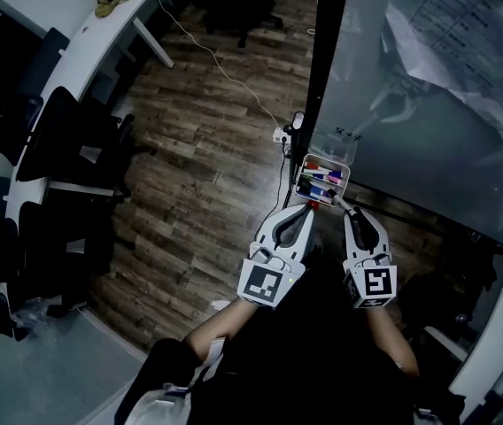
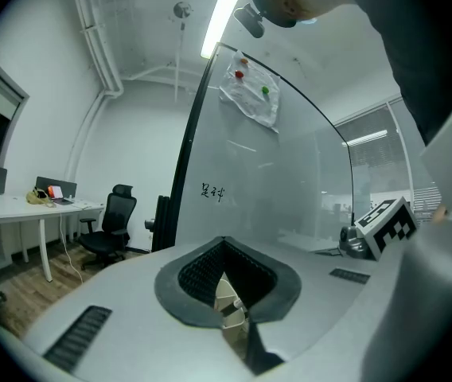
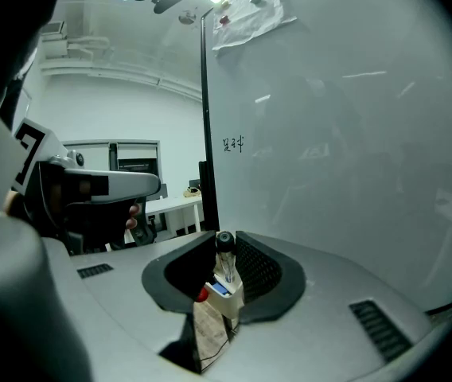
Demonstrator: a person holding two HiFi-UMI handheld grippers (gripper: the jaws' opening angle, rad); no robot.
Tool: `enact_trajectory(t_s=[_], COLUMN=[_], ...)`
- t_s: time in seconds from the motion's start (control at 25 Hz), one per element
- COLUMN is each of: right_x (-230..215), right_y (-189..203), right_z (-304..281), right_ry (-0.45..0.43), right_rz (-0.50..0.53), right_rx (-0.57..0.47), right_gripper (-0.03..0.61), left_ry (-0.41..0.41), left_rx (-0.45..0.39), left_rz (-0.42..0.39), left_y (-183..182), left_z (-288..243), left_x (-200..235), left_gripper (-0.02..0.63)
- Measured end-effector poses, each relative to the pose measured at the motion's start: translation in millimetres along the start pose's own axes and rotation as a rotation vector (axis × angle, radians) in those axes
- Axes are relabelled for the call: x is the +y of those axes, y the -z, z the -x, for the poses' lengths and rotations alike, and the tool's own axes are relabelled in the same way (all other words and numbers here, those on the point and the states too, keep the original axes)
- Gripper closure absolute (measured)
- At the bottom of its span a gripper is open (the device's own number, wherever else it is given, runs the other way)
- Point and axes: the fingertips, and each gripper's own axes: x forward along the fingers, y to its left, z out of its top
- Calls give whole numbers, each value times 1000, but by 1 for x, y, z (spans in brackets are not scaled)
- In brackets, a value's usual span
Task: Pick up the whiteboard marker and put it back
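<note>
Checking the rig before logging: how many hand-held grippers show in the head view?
2. The left hand-held gripper and the right hand-held gripper sit side by side, both pointing at the marker tray. The right one pinches a marker.

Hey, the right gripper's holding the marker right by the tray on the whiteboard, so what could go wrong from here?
The tray already holds several markers, so the whiteboard marker in the right gripper may land across them and roll out onto the floor. The left gripper sits shut close beside the right one at the tray; the two could knock together as the marker goes in.
</note>
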Motion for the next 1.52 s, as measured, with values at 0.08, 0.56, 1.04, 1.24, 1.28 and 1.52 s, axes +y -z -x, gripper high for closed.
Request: enact_trajectory(t_s=[0.08, 0.56, 1.04, 1.24, 1.28, 1.52], right_x=[-1, -4, -4, -2, -2, -4], right_y=[-2, -20, -34, -43, -43, -44], right_z=[2, 15, 28, 33, 33, 31], right_ry=[1, 10, 8, 0, -2, 7], right_rz=[-1, -4, 3, 6, 12, 16], right_rx=[-5, -47, -95, -126, -128, -125], right_gripper=[492, 492, 492, 492, 492, 492], left_ry=[4, 1, -4, -3, -3, -6], left_rx=[-3, -18, -27, -26, -27, -36], left_rz=[-9, -14, -17, -19, -20, -22], left_y=[-1, -8, -11, -11, -11, -14], left_z=[-1, -1, -1, -1, -1, -3], left_x=[-1, -1, 2, 3, 3, 5], left_gripper=[606, 606, 606, 606, 606, 606])
